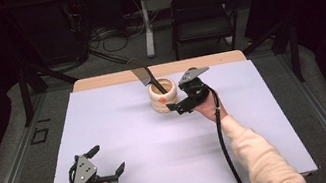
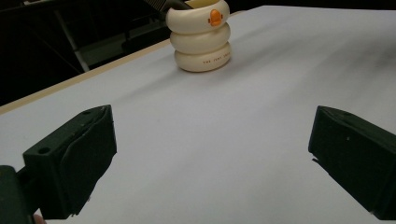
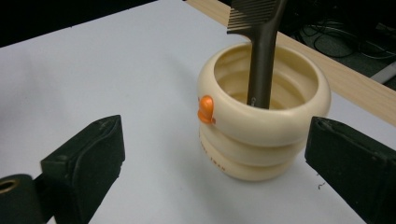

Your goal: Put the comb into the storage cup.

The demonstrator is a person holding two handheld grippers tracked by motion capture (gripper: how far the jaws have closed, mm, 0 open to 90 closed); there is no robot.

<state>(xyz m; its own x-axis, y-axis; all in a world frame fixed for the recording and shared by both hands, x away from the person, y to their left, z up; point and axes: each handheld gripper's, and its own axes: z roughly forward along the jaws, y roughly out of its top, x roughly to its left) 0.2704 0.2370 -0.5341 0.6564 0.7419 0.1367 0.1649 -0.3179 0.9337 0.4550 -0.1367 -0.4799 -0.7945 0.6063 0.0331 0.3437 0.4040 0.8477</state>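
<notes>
A cream ribbed cup [image 1: 160, 98] with an orange knob stands at the back middle of the white sheet. A dark comb [image 1: 144, 76] stands in it, teeth up, leaning left. My right gripper [image 1: 178, 108] is open just right of the cup, near its base, apart from it. In the right gripper view the cup [image 3: 261, 130] and comb [image 3: 260, 56] sit close ahead, between the spread jaws of the right gripper [image 3: 215, 144]. My left gripper [image 1: 107, 159] rests open at the front left, holding nothing. The left gripper [image 2: 210, 135] looks towards the far cup [image 2: 201, 39].
The white sheet [image 1: 133, 137] covers a wooden table whose bare back edge [image 1: 98, 81] shows behind it. A black folding chair [image 1: 202, 11] and cables on the floor lie beyond the table. Dark stands flank both sides.
</notes>
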